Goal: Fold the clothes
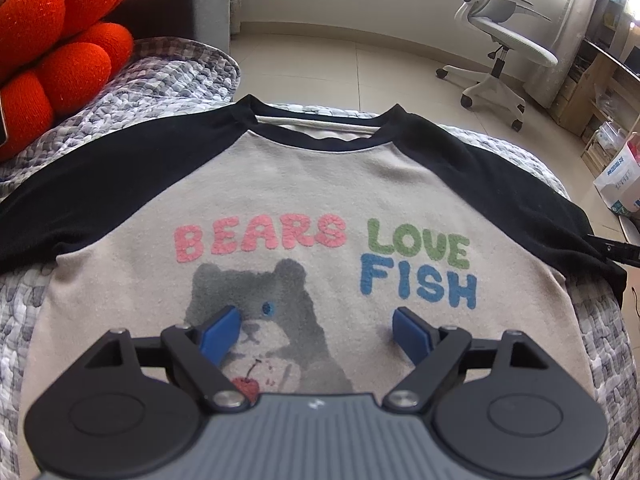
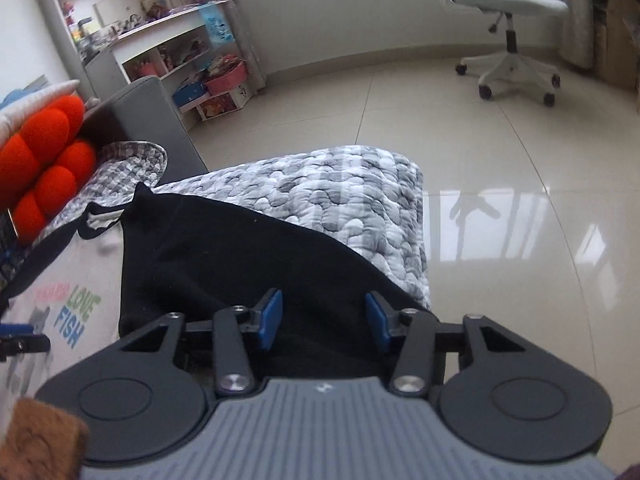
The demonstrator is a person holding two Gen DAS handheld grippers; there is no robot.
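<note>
A beige shirt (image 1: 320, 184) with black raglan sleeves and the print "BEARS LOVE FISH" lies flat, front up, on a grey quilted cover (image 1: 168, 84). My left gripper (image 1: 318, 334) is open and empty, low over the bear print on the chest. My right gripper (image 2: 324, 320) is open and empty, over the shirt's black right sleeve (image 2: 224, 252) near the cover's edge. The shirt's beige front shows at the left of the right wrist view (image 2: 92, 276). The right gripper's tip shows at the right edge of the left wrist view (image 1: 624, 252).
An orange-red knitted cushion (image 1: 52, 48) lies at the far left by a grey sofa arm (image 1: 188, 4). A white office chair (image 1: 504, 52) stands on the tiled floor (image 2: 500, 184) beyond. Shelves (image 2: 168, 40) line the wall. Boxes and bags (image 1: 616, 176) stand at the right.
</note>
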